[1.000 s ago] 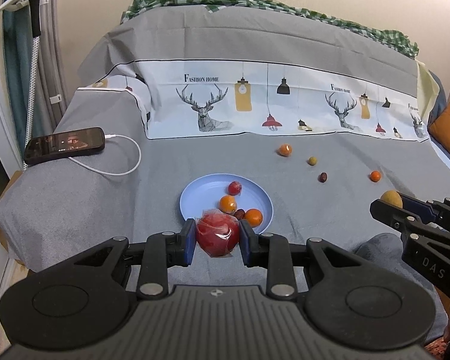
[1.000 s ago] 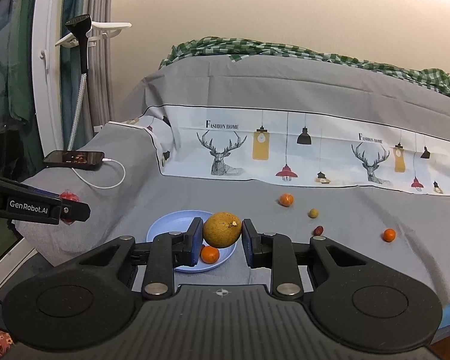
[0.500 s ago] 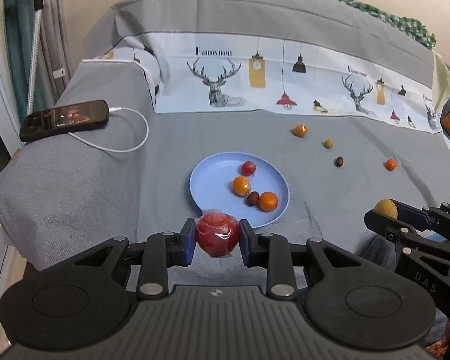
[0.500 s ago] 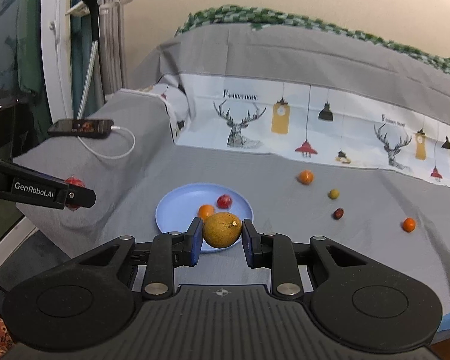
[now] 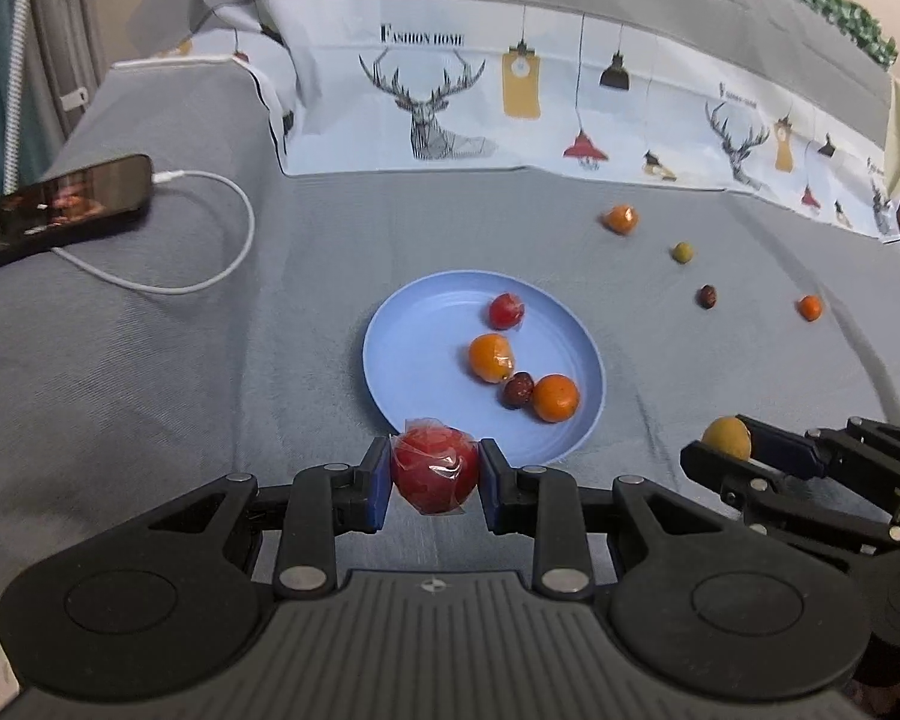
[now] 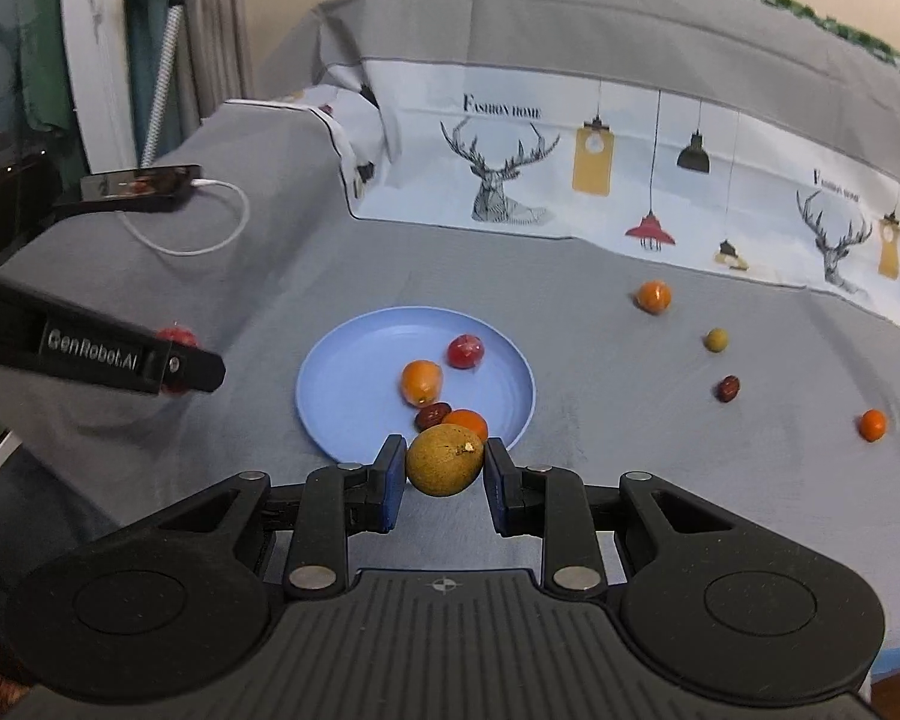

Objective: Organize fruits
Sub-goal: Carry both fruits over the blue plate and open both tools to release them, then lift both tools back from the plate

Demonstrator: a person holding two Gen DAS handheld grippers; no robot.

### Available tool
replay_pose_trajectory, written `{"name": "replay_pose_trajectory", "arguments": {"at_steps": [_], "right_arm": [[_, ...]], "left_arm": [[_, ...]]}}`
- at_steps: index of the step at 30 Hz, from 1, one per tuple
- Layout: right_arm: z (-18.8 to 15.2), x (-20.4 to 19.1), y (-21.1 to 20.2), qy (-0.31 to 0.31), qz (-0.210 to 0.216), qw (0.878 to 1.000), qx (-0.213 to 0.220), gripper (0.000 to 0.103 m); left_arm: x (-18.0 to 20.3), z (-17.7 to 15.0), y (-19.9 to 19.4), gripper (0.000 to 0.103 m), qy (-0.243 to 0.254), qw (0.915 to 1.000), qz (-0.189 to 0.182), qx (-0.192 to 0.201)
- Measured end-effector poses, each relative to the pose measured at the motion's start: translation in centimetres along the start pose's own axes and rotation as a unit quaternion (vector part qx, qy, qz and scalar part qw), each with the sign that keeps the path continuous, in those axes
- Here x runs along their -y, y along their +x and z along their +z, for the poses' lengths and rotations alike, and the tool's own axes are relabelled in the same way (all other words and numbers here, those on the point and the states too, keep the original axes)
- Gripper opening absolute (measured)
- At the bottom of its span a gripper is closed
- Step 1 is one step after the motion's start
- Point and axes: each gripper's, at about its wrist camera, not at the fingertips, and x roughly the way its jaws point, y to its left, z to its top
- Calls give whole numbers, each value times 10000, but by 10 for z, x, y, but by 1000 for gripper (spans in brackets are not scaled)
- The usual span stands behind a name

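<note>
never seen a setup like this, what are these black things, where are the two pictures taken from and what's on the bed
No robot here: a person carries two hand-held tongs, each with a camera looking along its fingers. One picture is from the left tongs, shut on a wrapped red fruit. The other is from the right tongs, shut on a yellow-brown fruit. Each view also catches the other tongs at its edge. On the grey sheet lies a blue plate holding four small fruits; four more lie loose to its right. A phone on a cable lies at the left.
</note>
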Motion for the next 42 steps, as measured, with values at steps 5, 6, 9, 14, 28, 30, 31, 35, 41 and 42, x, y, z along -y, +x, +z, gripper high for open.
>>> {"name": "replay_pose_trajectory", "arguments": {"at_steps": [5, 6, 9, 14, 28, 30, 31, 35, 41, 42], "right_arm": [[11, 7, 45, 139, -22, 9997, -220, 29], [13, 9, 53, 157, -22, 9995, -255, 29], [16, 11, 78, 120, -44, 9993, -358, 29], [19, 16, 119, -79, -139, 9985, -523, 29], [26, 22, 117, -653, -189, 9960, -580, 85], [17, 23, 98, -519, -108, 9956, -767, 87], [11, 23, 88, -433, -44, 9952, -881, 88], [-7, 12, 44, -33, 97, 9950, -995, 93], [-6, -3, -4, -193, -58, 9989, -428, 95], [-7, -3, -10, -183, -67, 9991, -378, 95]], "left_arm": [[-3, 21, 41, 33, 48, 9998, -1, -178], [-3, 26, 49, 33, 66, 9998, -4, -201], [-3, 38, 75, 33, 133, 9995, 3, -296], [-6, 51, 111, 33, 234, 9989, 49, -410], [-3, 51, 88, 102, 718, 9960, 508, 125], [-6, 39, 73, 103, 617, 9966, 540, -4], [-7, 30, 63, 103, 540, 9970, 546, -81], [-8, 1, 29, 103, 299, 9973, 624, -249], [-6, -19, -22, 103, 31, 9987, 489, 105], [-4, -20, -30, 103, 34, 9985, 489, 228]]}}
